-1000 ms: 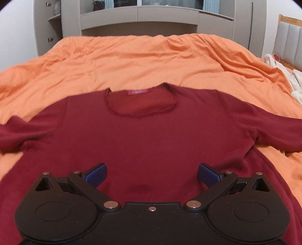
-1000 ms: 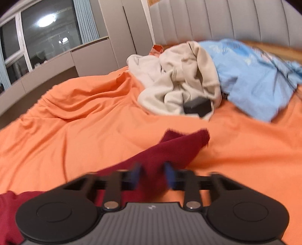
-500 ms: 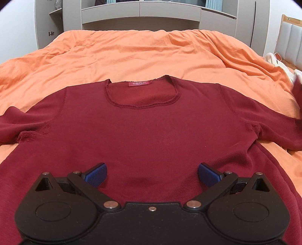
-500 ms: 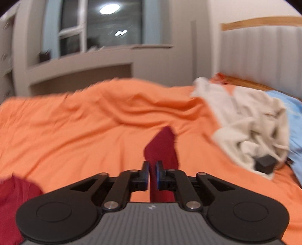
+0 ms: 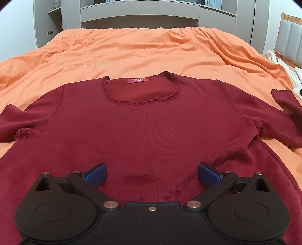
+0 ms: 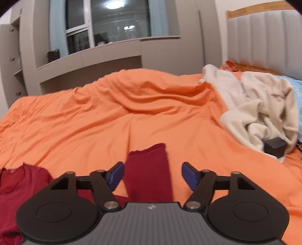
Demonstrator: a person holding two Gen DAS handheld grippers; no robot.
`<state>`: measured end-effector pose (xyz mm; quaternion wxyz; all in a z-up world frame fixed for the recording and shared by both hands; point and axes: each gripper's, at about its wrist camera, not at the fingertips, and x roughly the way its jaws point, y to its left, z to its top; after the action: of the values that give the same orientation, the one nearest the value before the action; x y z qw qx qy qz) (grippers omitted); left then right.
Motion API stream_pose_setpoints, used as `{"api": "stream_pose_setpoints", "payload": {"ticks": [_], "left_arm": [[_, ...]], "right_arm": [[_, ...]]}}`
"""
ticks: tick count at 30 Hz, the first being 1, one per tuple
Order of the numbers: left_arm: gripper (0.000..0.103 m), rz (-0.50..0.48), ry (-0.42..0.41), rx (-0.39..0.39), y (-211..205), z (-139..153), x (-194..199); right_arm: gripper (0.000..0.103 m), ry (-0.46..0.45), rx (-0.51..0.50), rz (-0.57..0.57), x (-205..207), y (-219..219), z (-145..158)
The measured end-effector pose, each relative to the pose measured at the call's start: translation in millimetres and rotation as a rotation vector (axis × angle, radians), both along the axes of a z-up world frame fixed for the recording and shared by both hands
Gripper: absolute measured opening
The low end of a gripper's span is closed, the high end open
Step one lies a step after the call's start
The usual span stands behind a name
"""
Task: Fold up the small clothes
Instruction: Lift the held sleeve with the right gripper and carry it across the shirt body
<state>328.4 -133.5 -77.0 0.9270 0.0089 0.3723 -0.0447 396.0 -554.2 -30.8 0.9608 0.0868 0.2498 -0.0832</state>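
A dark red long-sleeved top [image 5: 147, 132] lies front up on the orange bedspread [image 5: 132, 52], neckline away from me. My left gripper [image 5: 152, 175] is open and empty, low over the top's lower body. The top's right sleeve [image 6: 149, 169] lies out on the bedspread; its cuff also shows in the left wrist view [image 5: 283, 98]. My right gripper [image 6: 152, 175] is open, its blue pads either side of that sleeve and apart from it.
A heap of cream clothes [image 6: 260, 107] with a small black box [image 6: 274, 146] lies at the right by the padded headboard [image 6: 264, 37], with a blue garment [image 6: 296, 86] behind. Grey cabinets [image 5: 139, 11] stand beyond the bed's far edge.
My right gripper was shut on the red sleeve, carried it and swung left; now it is open and the sleeve lies on the bedspread. The left gripper has risen a little, staying open.
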Motion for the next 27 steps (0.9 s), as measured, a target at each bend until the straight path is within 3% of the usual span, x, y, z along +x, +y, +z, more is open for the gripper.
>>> {"api": "stream_pose_setpoints", "payload": {"ticks": [2,5,9,10,12,13,14,17,22,27], "left_arm": [[0.103,0.000,0.001,-0.001,-0.6,-0.3,0.1],[0.103,0.000,0.002,-0.003,-0.2,-0.7,0.0],[0.103,-0.002,0.006,-0.004,-0.6,-1.4,1.0],[0.103,-0.002,0.008,-0.004,-1.2,-1.8,1.4],[0.103,-0.001,0.009,-0.005,-0.6,-2.4,1.8],[0.103,-0.001,0.010,-0.006,-0.7,-2.6,2.0],[0.103,-0.001,0.011,-0.006,-0.8,-2.7,2.3],[0.103,-0.001,0.010,-0.007,0.1,-2.8,2.5],[0.103,-0.001,0.010,-0.008,0.3,-2.8,2.6],[0.103,0.000,0.017,-0.009,1.1,-2.2,2.8]], "right_arm": [[0.062,0.025,-0.045,0.025,11.2,10.1,-6.3],[0.062,0.023,-0.100,-0.034,22.3,17.3,-12.8],[0.062,0.025,0.034,-0.113,36.4,-9.3,-20.2],[0.056,0.039,0.059,-0.127,40.6,-15.9,-23.7],[0.030,0.050,0.108,-0.115,43.8,-24.0,-28.4],[0.009,0.043,0.122,-0.106,42.8,-25.2,-28.3],[0.007,0.032,0.121,-0.106,39.9,-24.8,-26.7],[0.005,-0.030,0.090,-0.127,24.3,-23.5,-13.5],[0.005,-0.126,0.133,-0.243,-18.7,-44.4,21.9],[0.005,-0.110,0.248,-0.434,-66.8,-79.4,26.8]]}}
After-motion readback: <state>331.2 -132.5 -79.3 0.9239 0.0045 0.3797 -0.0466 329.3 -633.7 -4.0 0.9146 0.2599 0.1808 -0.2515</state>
